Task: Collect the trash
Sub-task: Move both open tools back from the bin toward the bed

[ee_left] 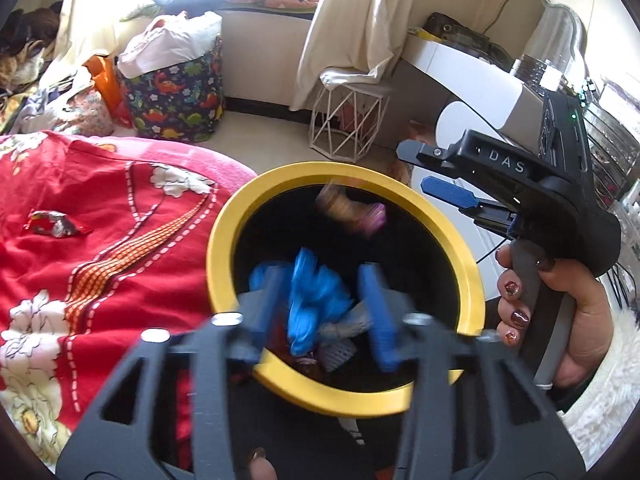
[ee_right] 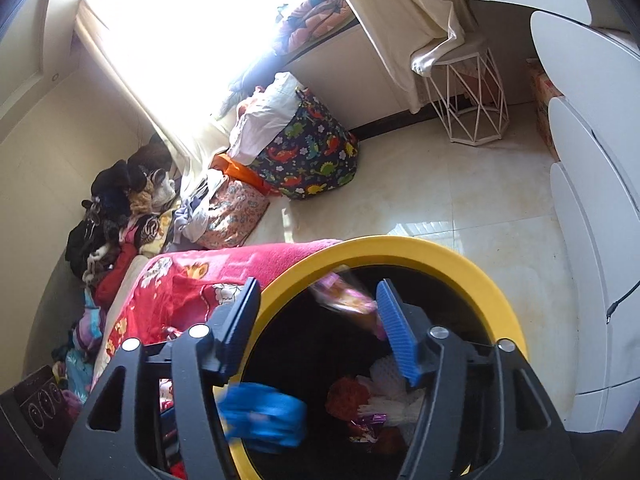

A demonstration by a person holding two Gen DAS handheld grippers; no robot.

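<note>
Trash bin (ee_left: pixel 224 248) | both grippers' jaws apart over it | blue wrapper (ee_left: pixel 316 300) and snack packet (ee_right: pixel 348 300) look airborne | we keep grippers above rim.

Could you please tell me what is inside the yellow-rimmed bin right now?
In the bin: a blurred snack wrapper, blue plastic, white foam netting and a red scrap. The dark bottom is hidden.

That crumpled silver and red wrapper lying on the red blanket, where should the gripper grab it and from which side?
Grip the wrapper across its narrow crumpled middle, coming straight down from above with the left gripper. It lies flat and long on the soft red blanket, so its twisted ends are thin, while the middle bulges enough to pinch.
</note>
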